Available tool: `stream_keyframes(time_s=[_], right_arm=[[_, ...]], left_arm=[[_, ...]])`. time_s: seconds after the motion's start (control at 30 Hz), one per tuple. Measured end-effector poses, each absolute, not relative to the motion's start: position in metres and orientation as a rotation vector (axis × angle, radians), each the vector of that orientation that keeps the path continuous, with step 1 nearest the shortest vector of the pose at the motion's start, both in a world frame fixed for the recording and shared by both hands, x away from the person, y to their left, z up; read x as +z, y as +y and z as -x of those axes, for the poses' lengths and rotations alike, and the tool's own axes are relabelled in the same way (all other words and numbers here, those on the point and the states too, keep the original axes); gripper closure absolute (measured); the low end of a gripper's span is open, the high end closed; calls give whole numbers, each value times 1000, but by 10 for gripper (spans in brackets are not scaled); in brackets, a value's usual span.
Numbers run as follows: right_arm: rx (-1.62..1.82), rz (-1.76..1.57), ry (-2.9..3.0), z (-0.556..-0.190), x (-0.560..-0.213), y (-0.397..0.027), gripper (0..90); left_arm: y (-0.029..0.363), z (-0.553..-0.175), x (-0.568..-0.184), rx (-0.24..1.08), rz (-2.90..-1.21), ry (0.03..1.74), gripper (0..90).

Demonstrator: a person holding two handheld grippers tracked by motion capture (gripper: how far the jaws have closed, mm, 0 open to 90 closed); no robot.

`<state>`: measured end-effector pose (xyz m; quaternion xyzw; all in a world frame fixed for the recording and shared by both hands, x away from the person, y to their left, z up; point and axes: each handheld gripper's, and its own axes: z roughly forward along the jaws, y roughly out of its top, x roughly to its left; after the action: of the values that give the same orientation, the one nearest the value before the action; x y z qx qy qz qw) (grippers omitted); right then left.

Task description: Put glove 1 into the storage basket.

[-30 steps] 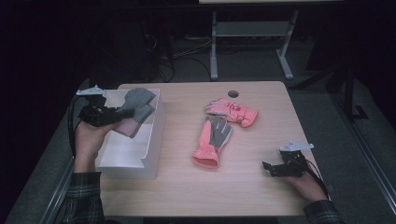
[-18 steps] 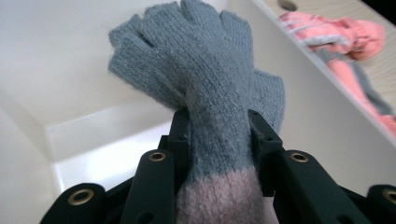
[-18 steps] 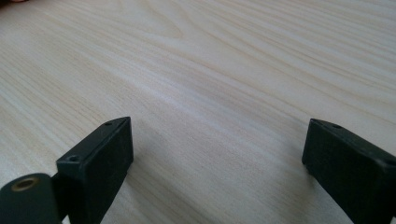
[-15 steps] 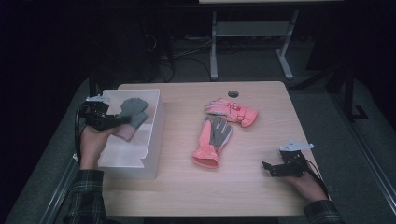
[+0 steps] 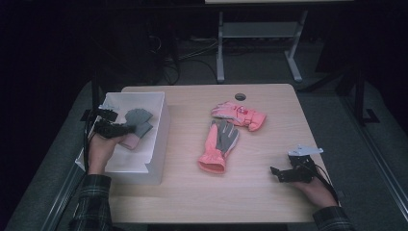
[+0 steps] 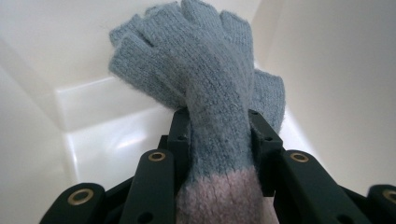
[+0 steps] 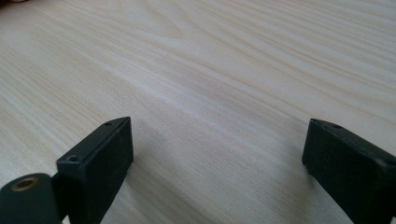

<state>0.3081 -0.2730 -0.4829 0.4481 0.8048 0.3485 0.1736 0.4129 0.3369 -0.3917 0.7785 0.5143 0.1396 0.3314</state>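
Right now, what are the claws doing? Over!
Left claw shut on grey knitted glove with pink cuff, inside white plastic box. Right claw open, resting on table. Nothing blocking.

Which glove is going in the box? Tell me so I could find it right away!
Look at the white box on the left side of the wooden table. Inside it, the left gripper pinches a knitted glove. It's fuzzy grey-blue with a pale pink cuff and short open fingers, unlike the two puffy bright pink gloves lying flat mid-table.
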Motion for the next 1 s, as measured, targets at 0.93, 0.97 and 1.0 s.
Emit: stream_keyframes(time_s=[0.93,0.97,1.0], right_arm=[[985,-1265,2283,-308,-483,-273,81],[985,-1265,2283,-308,-483,-273,81],[985,-1265,2283,-308,-483,-273,81]], left_arm=[[328,-422,-420,404,-2124,1492,276],[327,-422,-418,409,-2119,1491,263],[327,-421,-414,419,-2116,1484,243]])
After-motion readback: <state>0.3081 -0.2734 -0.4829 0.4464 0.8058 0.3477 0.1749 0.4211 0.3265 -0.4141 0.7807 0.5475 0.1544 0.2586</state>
